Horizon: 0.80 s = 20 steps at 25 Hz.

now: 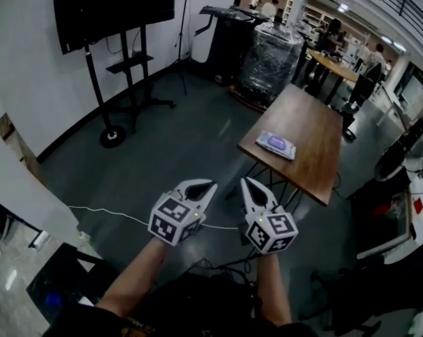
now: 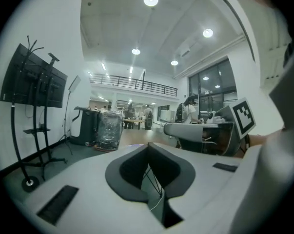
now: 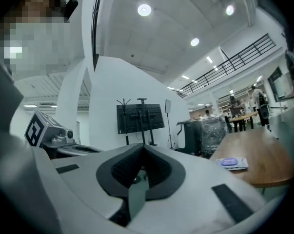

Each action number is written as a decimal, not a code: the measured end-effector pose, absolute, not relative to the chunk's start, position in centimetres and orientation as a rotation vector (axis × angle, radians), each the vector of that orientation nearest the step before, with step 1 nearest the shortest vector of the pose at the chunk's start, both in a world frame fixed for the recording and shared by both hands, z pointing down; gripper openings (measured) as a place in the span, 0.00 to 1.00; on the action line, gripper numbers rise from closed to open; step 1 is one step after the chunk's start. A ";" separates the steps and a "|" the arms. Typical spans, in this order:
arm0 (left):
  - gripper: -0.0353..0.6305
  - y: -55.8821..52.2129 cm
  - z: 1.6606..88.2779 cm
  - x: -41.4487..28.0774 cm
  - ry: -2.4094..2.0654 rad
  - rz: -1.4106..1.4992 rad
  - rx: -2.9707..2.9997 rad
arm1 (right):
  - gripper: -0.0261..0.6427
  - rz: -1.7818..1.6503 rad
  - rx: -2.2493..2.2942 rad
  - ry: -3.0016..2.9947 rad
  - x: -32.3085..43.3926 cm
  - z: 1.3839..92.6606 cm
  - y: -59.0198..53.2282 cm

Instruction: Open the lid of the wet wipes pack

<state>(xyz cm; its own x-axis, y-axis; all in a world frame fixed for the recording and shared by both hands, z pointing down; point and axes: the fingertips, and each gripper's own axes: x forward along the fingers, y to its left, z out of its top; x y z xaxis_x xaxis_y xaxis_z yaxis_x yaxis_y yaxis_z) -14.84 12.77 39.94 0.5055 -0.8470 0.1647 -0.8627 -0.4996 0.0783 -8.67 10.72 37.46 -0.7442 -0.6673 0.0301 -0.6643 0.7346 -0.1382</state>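
My left claw [image 1: 208,186] and my right claw [image 1: 247,183] are both closed, with nothing between the jaws. They hang side by side above the dark floor [image 1: 190,139], well short of the wooden table [image 1: 316,163].

The pack of wipes [image 1: 276,144] lies flat on the near end of that table, close to its left edge in the head view and well apart from both claws.

As I judge it, the step in hand is the approach, and nothing on the pack has been touched. To do it well, I'd bring both claws in over the tabletop and open one before it arrives. The other should press down on the wrapper beside the lid, so the soft pack doesn't slide or lift when I pull. I'd take the flap by its free edge, not by the hinge.

The pack is a thin, pale pouch lying a little askew, with a purple oval lid in the middle of its top face. The lid looks shut, though from here I can't make out which side the tab is on.
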 end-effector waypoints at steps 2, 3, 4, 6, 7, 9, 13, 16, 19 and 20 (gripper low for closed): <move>0.05 12.3 40.2 -13.0 -1.412 0.175 2.628 | 0.06 -0.231 -1.201 2.866 -6.4 37.7 10.3; 0.05 12.0 40.3 -12.2 -1.382 0.186 2.642 | 0.06 -0.237 -1.238 2.848 -5.4 37.8 10.1; 0.05 11.6 40.5 -11.5 -1.355 0.194 2.654 | 0.06 -0.243 -1.272 2.832 -4.4 37.9 9.9; 0.05 10.7 40.7 -9.9 -1.304 0.202 2.675 | 0.06 -0.257 -1.333 2.802 -2.5 38.1 9.2; 0.05 10.3 40.8 -9.2 -1.278 0.206 2.681 | 0.06 -0.265 -1.361 2.788 -1.5 38.3 8.9; 0.05 9.6 41.3 -7.7 -1.227 0.218 2.688 | 0.06 -0.284 -1.412 2.761 0.2 38.8 8.3; 0.05 7.5 41.9 -5.2 -1.172 0.245 2.703 | 0.06 -0.315 -1.462 2.732 2.9 39.7 6.5; 0.05 5.3 42.2 -3.7 -1.161 0.263 2.709 | 0.06 -0.321 -1.472 2.719 4.6 40.0 4.5; 0.05 2.3 42.6 -2.1 -1.158 0.290 2.716 | 0.06 -0.323 -1.466 2.685 6.4 40.0 1.5; 0.05 1.2 42.8 -1.6 -1.160 0.295 2.714 | 0.06 -0.322 -1.463 2.679 6.9 40.0 0.4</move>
<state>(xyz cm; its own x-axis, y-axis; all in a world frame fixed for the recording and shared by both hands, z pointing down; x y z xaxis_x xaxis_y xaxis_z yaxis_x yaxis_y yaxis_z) -1.57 1.18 42.82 0.6769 -0.6926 0.2492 -0.7274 -0.6812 0.0828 6.92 0.42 40.02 -0.5435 -0.8386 0.0365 -0.8234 0.5242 -0.2175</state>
